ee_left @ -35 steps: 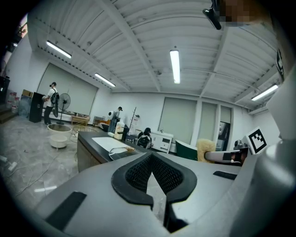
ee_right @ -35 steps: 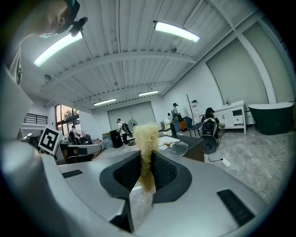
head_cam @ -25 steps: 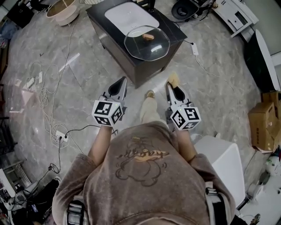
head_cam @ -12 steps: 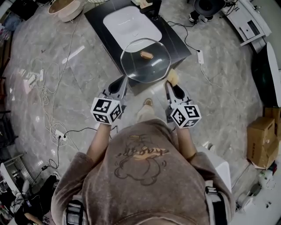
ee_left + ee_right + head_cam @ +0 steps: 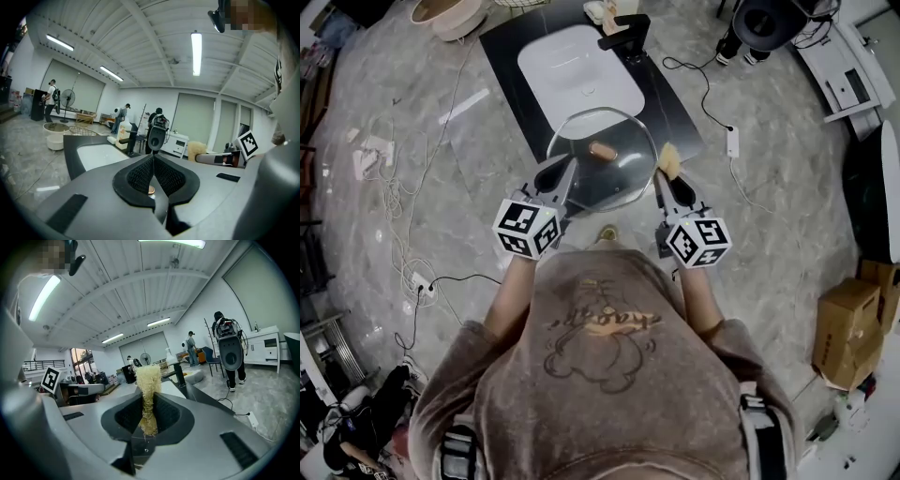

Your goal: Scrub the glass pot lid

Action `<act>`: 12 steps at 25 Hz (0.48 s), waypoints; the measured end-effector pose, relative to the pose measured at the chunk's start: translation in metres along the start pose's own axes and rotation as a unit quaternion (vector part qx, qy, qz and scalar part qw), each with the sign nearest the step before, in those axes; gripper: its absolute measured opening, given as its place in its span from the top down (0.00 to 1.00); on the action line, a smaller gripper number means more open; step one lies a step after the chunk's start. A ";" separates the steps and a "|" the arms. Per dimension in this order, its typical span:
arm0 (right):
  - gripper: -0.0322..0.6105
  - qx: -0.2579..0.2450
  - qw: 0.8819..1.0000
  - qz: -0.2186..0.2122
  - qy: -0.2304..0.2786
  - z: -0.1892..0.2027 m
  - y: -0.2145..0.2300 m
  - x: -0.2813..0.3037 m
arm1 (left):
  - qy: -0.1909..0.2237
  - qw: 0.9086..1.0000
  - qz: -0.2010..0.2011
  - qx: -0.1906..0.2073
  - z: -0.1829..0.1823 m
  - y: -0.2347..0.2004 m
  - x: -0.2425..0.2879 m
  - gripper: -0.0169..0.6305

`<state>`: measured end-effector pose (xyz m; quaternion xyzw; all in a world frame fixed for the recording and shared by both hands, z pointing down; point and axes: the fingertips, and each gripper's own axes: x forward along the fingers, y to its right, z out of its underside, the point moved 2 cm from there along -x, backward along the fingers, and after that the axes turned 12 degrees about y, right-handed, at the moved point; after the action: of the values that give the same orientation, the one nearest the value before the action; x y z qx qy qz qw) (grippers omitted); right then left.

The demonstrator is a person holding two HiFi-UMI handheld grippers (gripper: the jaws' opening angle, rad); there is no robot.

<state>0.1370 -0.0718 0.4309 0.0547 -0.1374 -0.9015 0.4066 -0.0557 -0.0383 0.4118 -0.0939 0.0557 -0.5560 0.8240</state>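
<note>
The left gripper (image 5: 570, 167) hides part of the glass pot lid (image 5: 617, 186); the top edge crops the basin (image 5: 450, 17).

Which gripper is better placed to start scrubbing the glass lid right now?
Right. The right gripper is shut on the pale fibrous scrubber, at the right edge of the glass lid. The left gripper has its jaws together with nothing between them, so it could probably only steady the lid.

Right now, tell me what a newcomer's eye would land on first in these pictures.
The big glass lid with its brown knob, lying at the near end of the black sink counter, draws the eye first. Next is the straw-coloured scrubber pinched in the right gripper, beside the lid's right edge. The left gripper is shut and empty at the lid's left edge.
</note>
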 end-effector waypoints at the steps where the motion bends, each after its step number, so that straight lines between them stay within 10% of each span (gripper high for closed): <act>1: 0.87 0.002 1.000 -0.001 -0.001 0.000 0.002 0.005 | -0.002 1.000 0.000 0.000 0.001 -0.002 0.004 0.95; 12: 0.86 0.010 0.999 0.032 0.001 0.001 0.006 0.033 | -0.028 0.997 0.066 0.006 0.001 -0.019 0.041 0.94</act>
<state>0.1194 -0.1005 0.4337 0.0551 -0.1479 -0.8864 0.4352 -0.0570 -0.0830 0.4169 -0.1008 0.0358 -0.4982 0.8605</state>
